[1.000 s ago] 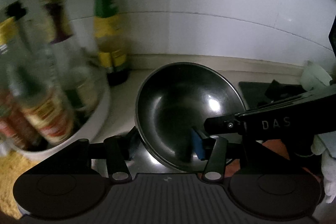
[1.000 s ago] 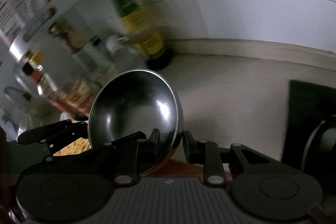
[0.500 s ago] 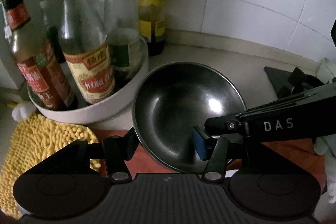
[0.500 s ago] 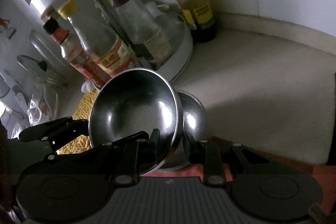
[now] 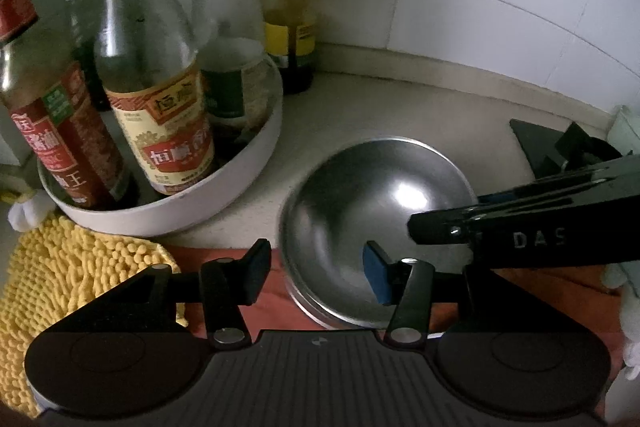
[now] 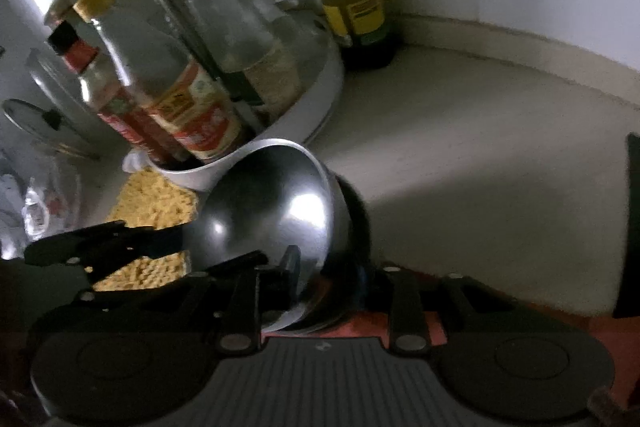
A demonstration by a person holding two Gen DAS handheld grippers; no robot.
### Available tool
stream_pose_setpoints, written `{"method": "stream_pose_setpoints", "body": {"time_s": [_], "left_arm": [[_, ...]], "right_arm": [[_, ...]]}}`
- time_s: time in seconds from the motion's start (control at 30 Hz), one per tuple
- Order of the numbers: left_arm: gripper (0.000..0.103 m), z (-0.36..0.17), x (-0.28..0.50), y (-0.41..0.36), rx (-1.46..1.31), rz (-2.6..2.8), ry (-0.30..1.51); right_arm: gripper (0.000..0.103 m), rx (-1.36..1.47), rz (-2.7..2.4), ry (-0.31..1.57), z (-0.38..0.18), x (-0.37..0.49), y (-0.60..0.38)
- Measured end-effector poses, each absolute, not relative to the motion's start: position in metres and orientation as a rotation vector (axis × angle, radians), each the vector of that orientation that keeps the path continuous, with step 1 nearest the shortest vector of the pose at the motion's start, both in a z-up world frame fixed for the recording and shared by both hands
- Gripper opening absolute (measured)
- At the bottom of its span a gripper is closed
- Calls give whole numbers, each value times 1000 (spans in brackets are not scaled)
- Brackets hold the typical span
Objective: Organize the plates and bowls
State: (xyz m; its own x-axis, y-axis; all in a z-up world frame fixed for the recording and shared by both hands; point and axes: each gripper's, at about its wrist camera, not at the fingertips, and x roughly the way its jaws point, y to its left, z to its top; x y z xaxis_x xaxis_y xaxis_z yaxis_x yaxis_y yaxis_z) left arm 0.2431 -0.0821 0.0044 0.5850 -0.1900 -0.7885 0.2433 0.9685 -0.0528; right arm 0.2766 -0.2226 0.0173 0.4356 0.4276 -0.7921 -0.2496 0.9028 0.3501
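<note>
Pale tabletop below a white tiled wall, dimly lit.

Compared with half a second before:
- Left hand-held gripper no longer set against the steel bowl. Stood spread wide and gripped nothing, with one finger clear of the rim and the blue-padded one reaching inside.
- Bowl lay farther ahead and to the right of that hand-held gripper than before, and looked brighter.
- In the right wrist view, the bowl had dropped over the lower bowl, which earlier showed beside it. Only a dark sliver of the lower bowl was left in sight.

Right hand-held gripper straddled the bowl's near wall, one finger inside and the other outside in shadow. Could not tell whether it was clamped or slack.

Bowl round, polished and unmarked, with bright glints inside. Nested in a stack, with layered rims showing at its near edge. Rested partly on a red mat, straight ahead of both hand-held grippers.

Ahead and left of the left hand-held gripper:
- White round tray full of bottles.
- Yellow-capped bottle labelled 恒顺.
- Red-labelled bottle ending in 王.
- Green-and-yellow bottle beyond the tray, by the wall.
- Yellow chenille cloth near left.

"DAS" printed on the right hand-held gripper's arm.
</note>
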Motion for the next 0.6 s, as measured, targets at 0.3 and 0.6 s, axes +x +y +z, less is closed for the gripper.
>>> {"method": "stream_pose_setpoints", "body": {"time_s": [0.3, 0.6], "left_arm": [[64, 9, 241, -69, 42, -262, 906], [72, 18, 225, -65, 25, -305, 879]], "right_arm": [[33, 170, 394, 1018, 14, 280, -228], [36, 229, 407, 989, 22, 269, -239]]}}
